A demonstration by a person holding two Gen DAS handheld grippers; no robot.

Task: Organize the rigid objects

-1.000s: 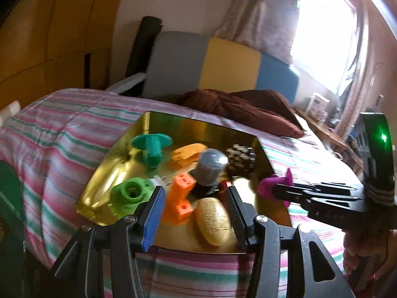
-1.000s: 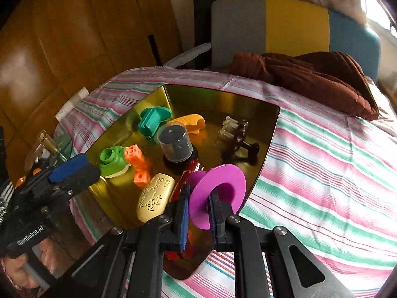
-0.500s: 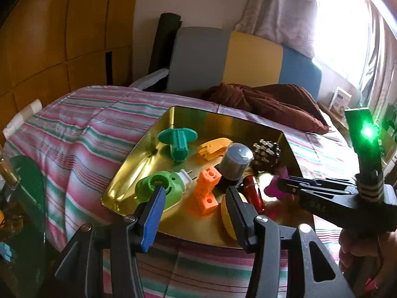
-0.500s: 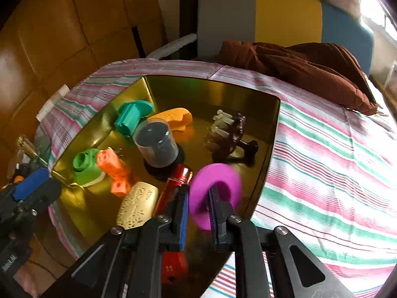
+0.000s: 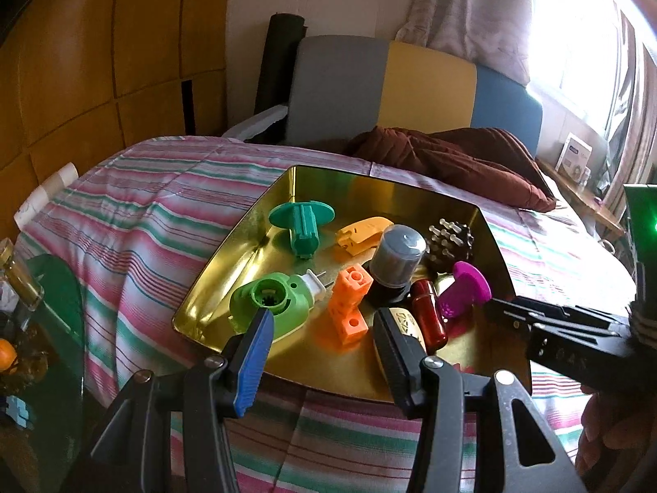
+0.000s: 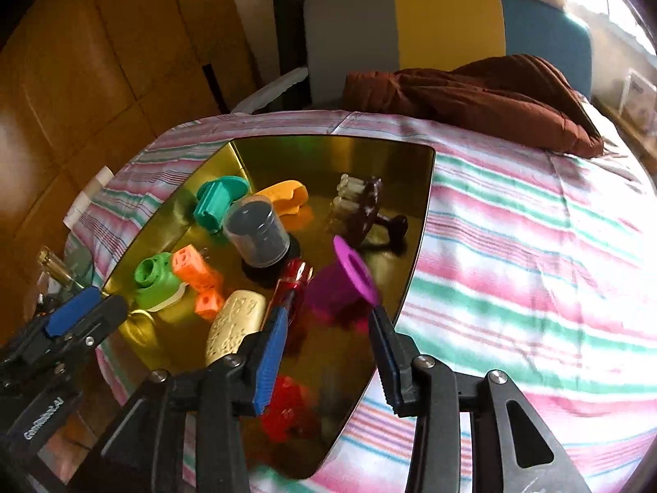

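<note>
A gold tray (image 5: 361,189) (image 6: 328,156) lies on the striped bedcover and holds several rigid toys. A purple flanged piece (image 6: 341,283) (image 5: 466,289) lies in the tray's near right part, just beyond my right gripper (image 6: 328,349), which is open and empty. My left gripper (image 5: 324,349) is open and empty at the tray's near edge, in front of an orange block (image 5: 349,308) and a green round piece (image 5: 271,308). A grey-capped cylinder (image 5: 398,259), a dark red capsule (image 5: 427,316) and a cream oval (image 6: 236,326) lie nearby.
A teal flanged piece (image 5: 302,222), a yellow-orange piece (image 5: 363,232) and a brown pegged piece (image 6: 365,209) lie at the tray's far side. A brown cushion (image 6: 472,98) sits behind. A glass side table (image 5: 37,328) with bottles stands at left.
My right gripper opened and let go of the purple piece, which now lies in the tray. Both grippers pulled back a little from the tray.
</note>
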